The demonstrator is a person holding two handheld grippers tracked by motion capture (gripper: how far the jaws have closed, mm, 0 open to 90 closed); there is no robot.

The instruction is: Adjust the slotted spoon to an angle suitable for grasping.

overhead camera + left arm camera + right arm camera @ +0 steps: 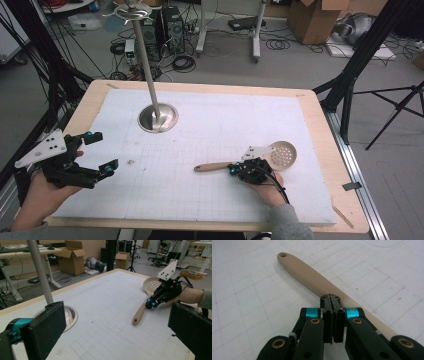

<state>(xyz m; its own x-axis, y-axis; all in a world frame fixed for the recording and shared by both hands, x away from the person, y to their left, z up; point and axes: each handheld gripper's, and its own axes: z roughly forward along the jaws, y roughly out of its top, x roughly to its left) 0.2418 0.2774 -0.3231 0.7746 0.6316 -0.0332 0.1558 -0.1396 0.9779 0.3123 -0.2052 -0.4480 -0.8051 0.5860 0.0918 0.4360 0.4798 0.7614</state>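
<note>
Since my right gripper has its jaws pressed flat together with nothing between them, tips resting on or just over the handle of the wooden skimmer spoon, I judge the step in hand is to get a proper hold on that handle. To do it well I would open the jaws wide enough to straddle the handle, set them square across it near its middle, and close gently so the rounded wood cannot roll out. The left gripper stands wide open and empty, well to the left of the spoon. The spoon lies flat on the white gridded mat, its round perforated bowl pointing away from the steel pole base and its handle end toward it. The handle is smooth pale wood, tapered, with a small hanging hole at its tip; the mat looks matte, the pole base brushed and shiny
</note>
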